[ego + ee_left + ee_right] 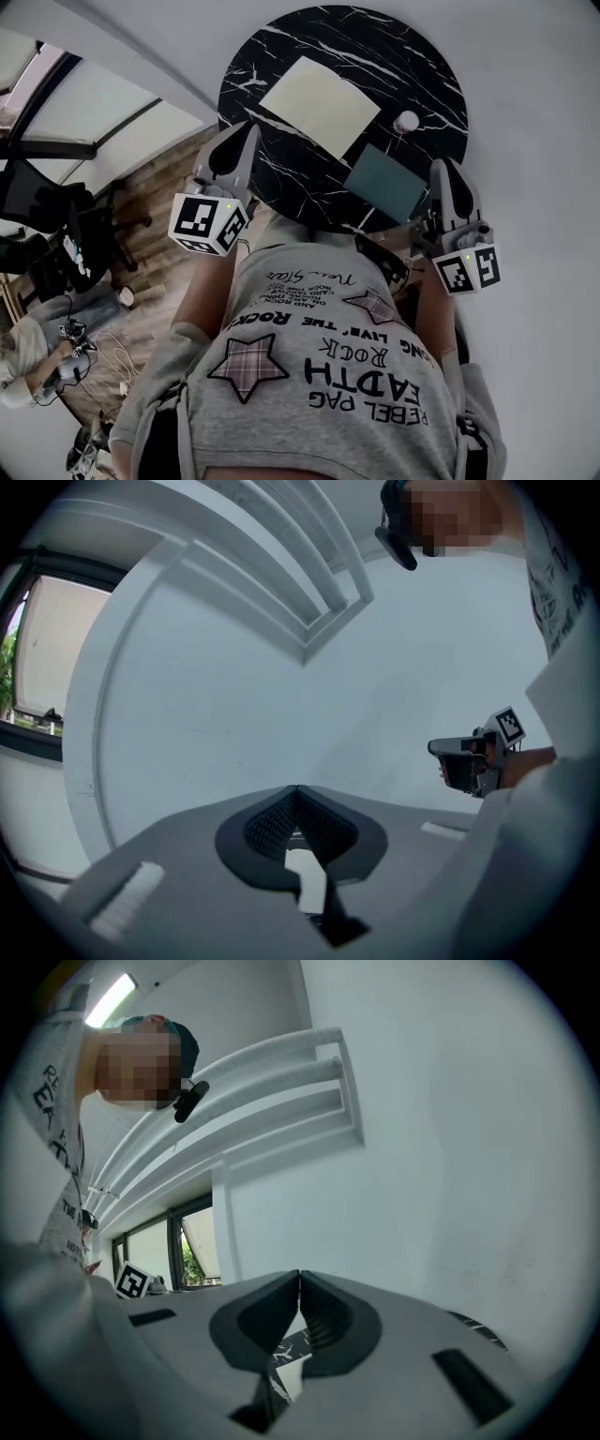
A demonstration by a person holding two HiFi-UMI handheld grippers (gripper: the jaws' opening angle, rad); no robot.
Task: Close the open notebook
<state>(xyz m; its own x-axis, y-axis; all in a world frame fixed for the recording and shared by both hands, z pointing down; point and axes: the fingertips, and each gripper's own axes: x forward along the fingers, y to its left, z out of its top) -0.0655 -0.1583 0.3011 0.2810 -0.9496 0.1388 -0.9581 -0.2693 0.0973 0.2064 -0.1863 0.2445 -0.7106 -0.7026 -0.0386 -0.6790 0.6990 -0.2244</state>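
- Dark teal rectangular notebook (384, 183): lies flat and shut, right of centre in the head view, on a round black marble-patterned table (281, 56).
- Pale yellow rectangular pad (319, 105): beside it, upper centre.
- Left gripper (246, 131), right gripper (445, 171): jaws pressed together, empty, at the table's lower edge.

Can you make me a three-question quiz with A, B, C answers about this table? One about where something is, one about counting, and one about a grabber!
1. Where is the small white round object?
A) on the round black marble-look table
B) on the wooden floor
C) in a gripper

2. How many flat rectangles lie on that table?
A) one
B) two
C) four

3. How are the left gripper jaws?
A) wide apart
B) clamped on a book
C) together, empty

Answers:
1 A: it sits on the tabletop.
2 B: there is a pale yellow flat rectangle and a dark teal flat rectangle.
3 C: the left gripper view shows the tips meeting with nothing between them.
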